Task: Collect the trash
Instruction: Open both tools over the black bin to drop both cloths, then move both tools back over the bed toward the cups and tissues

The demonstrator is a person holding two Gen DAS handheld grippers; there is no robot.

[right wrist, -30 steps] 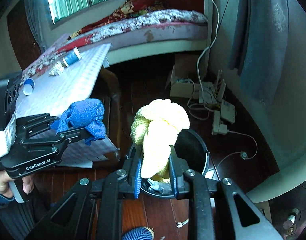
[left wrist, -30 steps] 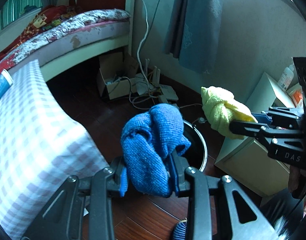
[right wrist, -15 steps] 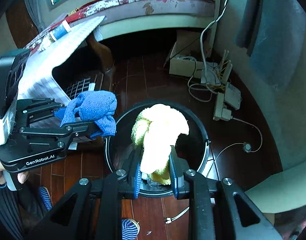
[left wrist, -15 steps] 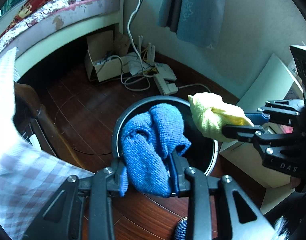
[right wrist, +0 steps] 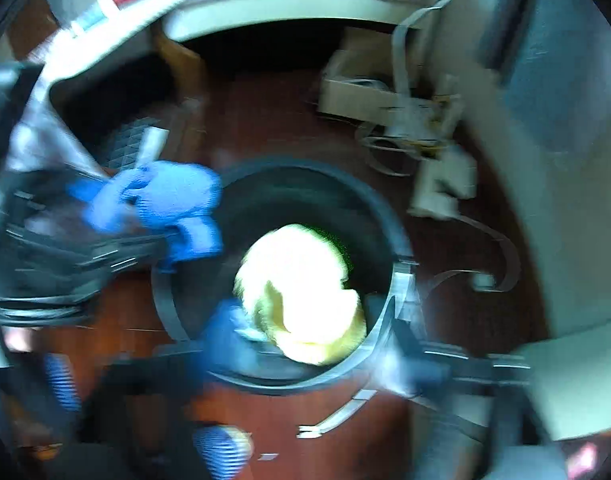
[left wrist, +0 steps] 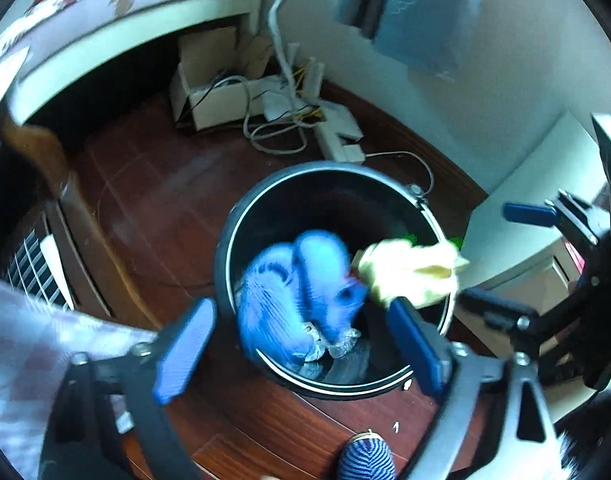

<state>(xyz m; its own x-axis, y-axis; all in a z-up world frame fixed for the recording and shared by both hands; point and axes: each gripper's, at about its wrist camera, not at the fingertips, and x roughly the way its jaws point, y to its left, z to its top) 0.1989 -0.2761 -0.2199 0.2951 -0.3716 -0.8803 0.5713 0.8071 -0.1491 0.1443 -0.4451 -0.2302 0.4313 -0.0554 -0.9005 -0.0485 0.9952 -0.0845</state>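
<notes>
Where both held cloths before: left gripper (left wrist: 301, 344) and right gripper (right wrist: 325, 344) spread wide, blue cloth (left wrist: 297, 292) and yellow cloth (right wrist: 301, 292) loose over bin (left wrist: 265, 192).

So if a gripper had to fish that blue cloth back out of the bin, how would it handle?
Probably floppy: the blue cloth lies bunched in soft folds inside the black bin. Likely light, and its knitted texture should grip well. It won't roll, though it may sag and snag.

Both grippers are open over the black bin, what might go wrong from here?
The yellow cloth overlaps the right rim of the black bin in the left wrist view, so it may snag there or fall outside. The blue cloth looks inside, though motion blur leaves that uncertain.
</notes>
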